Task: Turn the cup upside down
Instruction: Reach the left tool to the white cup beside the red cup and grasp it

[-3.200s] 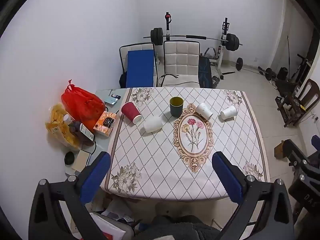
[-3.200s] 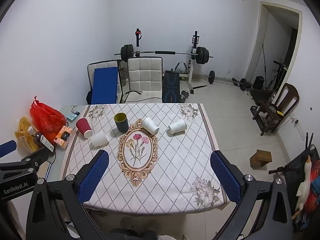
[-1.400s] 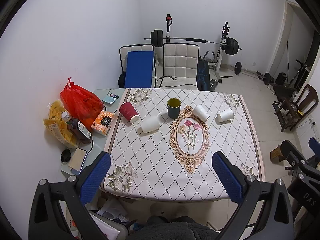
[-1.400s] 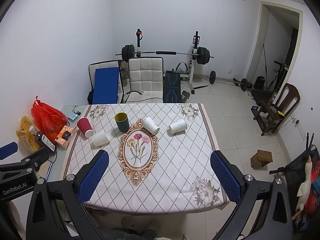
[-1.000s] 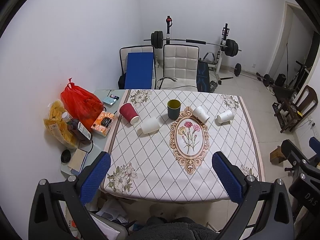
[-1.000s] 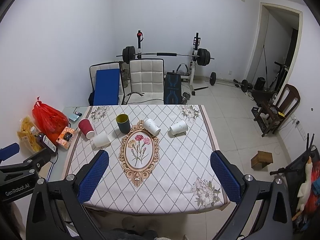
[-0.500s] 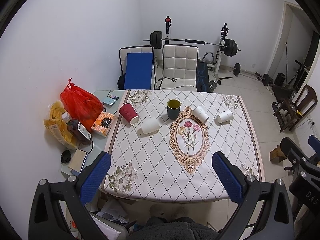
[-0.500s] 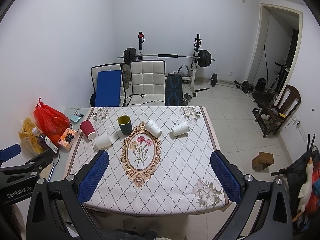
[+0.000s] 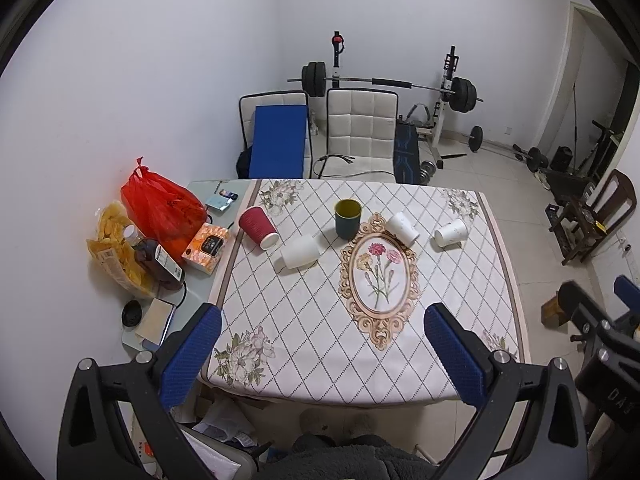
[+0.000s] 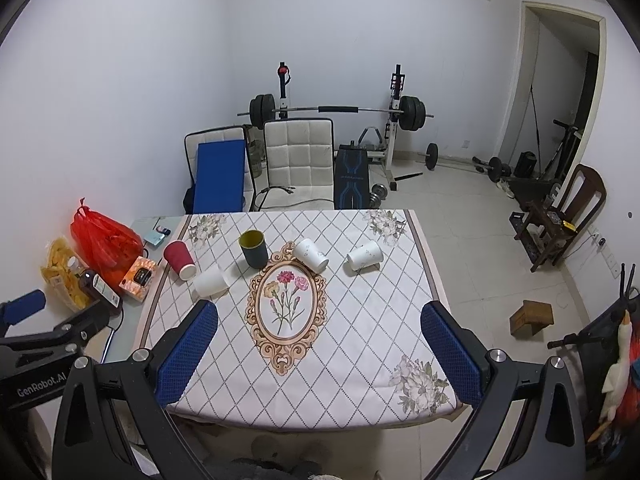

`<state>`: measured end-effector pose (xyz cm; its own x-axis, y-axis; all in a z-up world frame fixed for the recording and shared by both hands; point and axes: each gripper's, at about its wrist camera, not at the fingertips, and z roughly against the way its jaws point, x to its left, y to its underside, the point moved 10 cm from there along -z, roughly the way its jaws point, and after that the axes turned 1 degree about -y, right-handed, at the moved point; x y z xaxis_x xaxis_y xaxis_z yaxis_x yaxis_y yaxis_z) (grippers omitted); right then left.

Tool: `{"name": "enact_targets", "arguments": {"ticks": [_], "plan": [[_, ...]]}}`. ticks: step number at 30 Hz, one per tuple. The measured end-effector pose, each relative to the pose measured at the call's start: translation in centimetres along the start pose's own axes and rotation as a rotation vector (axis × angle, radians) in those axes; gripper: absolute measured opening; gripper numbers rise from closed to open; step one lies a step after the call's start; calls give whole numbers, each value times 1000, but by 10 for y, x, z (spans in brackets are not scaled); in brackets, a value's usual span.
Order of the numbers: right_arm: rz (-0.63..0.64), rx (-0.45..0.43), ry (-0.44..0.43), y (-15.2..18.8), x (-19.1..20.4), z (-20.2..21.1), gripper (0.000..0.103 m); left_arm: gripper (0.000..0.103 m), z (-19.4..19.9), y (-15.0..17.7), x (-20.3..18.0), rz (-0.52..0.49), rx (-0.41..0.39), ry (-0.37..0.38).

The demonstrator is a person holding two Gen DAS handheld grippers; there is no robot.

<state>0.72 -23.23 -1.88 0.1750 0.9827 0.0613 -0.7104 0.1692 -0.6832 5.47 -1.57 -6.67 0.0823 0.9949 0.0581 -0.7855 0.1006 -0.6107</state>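
Observation:
A dark green cup (image 9: 347, 218) stands upright, mouth up, near the far middle of the table (image 9: 304, 332); it also shows in the right wrist view (image 10: 253, 248). A red paper cup (image 9: 258, 227) and three white paper cups (image 9: 300, 252) (image 9: 402, 228) (image 9: 451, 232) lie on their sides around it. My left gripper (image 9: 322, 354) is open and empty, held high above the table's near edge. My right gripper (image 10: 318, 346) is open and empty too, likewise high over the near edge.
A red bag (image 9: 160, 204), snack bags, a bottle (image 9: 158, 258) and an orange box (image 9: 206, 244) crowd the glass strip left of the cloth. Two chairs (image 9: 360, 136) and a barbell rack (image 9: 400, 84) stand behind the table. A wooden chair (image 10: 560, 216) is at the right.
Both grippers have drifted slightly back and up, so the table looks a little smaller. Both stay open. The cups have not moved.

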Motion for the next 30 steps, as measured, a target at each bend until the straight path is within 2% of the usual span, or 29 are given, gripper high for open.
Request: {"name": "enact_targets", "arguments": {"ticks": [3,6,10,15,22,27,30], "plan": [[1,26,-13,6,0,-14,103,103,-12,-3,7,13,-7,-44],[12,67,-42,18,3,-39,103,103,-39,-1,14,22,26,-70],[30,143,-67,39,16,-91,103,103,-86,5,32,-3,78,-149],[31,275,-94,77,42,-170,103,103,-152,15,54,-47,168,-192],[2,458,-84,124,82,-285,103,103,-252,16,80,-124,288,-174],[-44,574,-71,148,108,-356,103,103,-317,14,94,-167,367,-166],[-61,629,-60,159,118,-384,103,103,-353,12,99,-197,399,-165]]}}
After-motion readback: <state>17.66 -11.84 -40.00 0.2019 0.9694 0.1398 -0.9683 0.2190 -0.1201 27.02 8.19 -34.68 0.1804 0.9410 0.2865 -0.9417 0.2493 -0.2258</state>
